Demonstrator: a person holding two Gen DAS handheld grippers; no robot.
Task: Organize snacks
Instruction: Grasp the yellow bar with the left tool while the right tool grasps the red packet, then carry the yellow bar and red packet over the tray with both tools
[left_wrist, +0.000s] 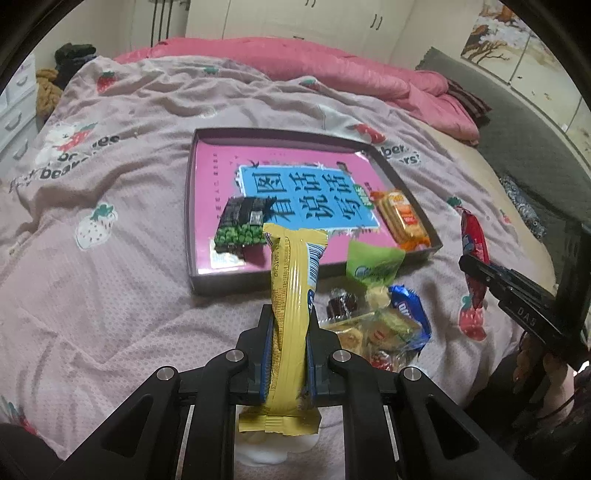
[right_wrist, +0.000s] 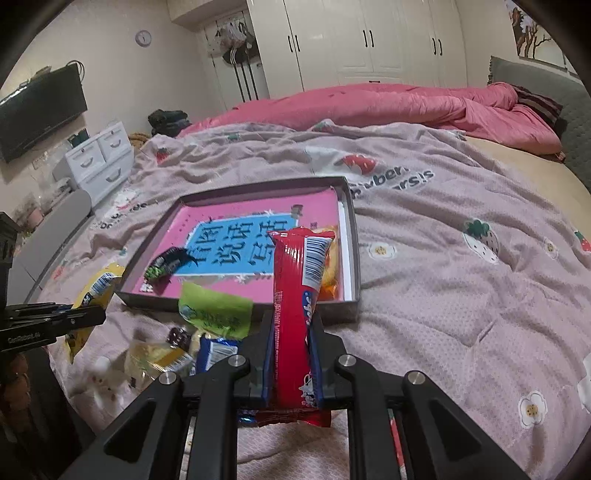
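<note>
**Snacks in both grippers, tray ahead**

You are mid-carry: each gripper is clamped on a long wrapped bar above the bed. Your left gripper (left_wrist: 289, 354) pinches the yellow bar (left_wrist: 291, 295) at mid-length; your right gripper (right_wrist: 292, 354) pinches the red bar (right_wrist: 295, 314) the same way. The tray (left_wrist: 190, 206) lies just beyond, already holding two snacks. The next move looks like reaching forward over the near wall and releasing inside, clear of the loose pile (left_wrist: 380, 317) beside it.

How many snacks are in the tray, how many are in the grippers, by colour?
In tray, dark green packet: 1
In tray, orange packet: 1
In left gripper, yellow bar: 1
In right gripper, red bar: 1
Total: 4
</note>
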